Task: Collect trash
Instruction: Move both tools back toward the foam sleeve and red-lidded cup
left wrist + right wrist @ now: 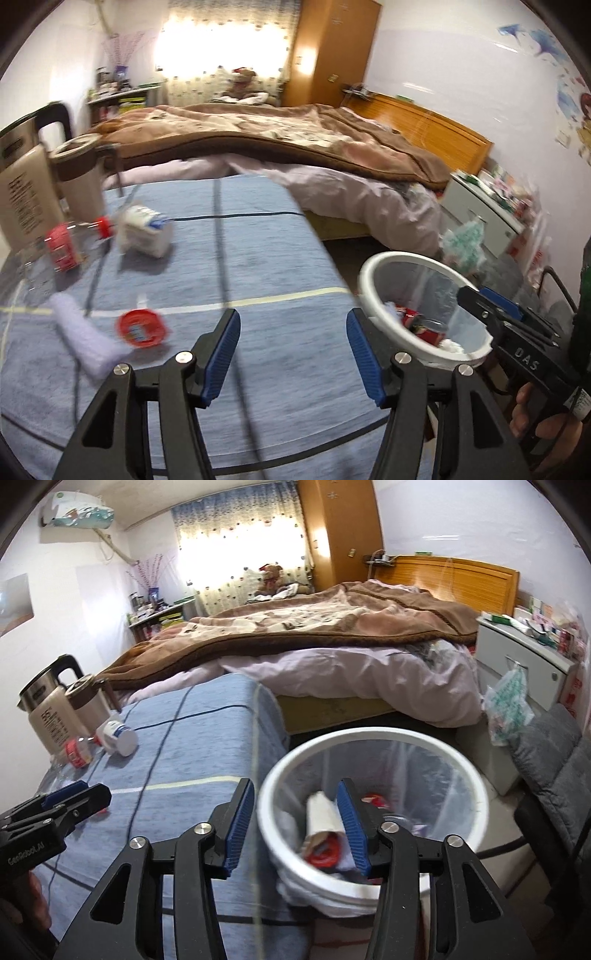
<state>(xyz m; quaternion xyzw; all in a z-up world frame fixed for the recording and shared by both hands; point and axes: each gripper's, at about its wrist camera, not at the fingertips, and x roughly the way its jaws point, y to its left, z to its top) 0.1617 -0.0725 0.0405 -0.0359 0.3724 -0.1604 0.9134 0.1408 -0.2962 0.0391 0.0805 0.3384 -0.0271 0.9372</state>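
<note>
A white bin (476, 797) with a clear liner stands beside the table. My right gripper (295, 823) hangs open over its near rim. A blurred white paper piece with a red ring (319, 830) lies inside the bin, close to the right finger; no pad presses on it. In the left wrist view the bin (373, 273) holds red and white scraps. My left gripper (291, 354) is open and empty above the blue tablecloth (258, 258). Left of it lie a red lid (140, 328), a white rolled tissue (86, 343), a tipped white bottle (146, 230) and a clear bottle with a red label (61, 247).
A steel kettle (44, 709) and a brown-lidded mug (86, 698) stand at the table's far left. A bed with a brown blanket (314, 627) lies behind. A grey cushioned chair (554, 746) and a white nightstand (524, 657) stand right of the bin.
</note>
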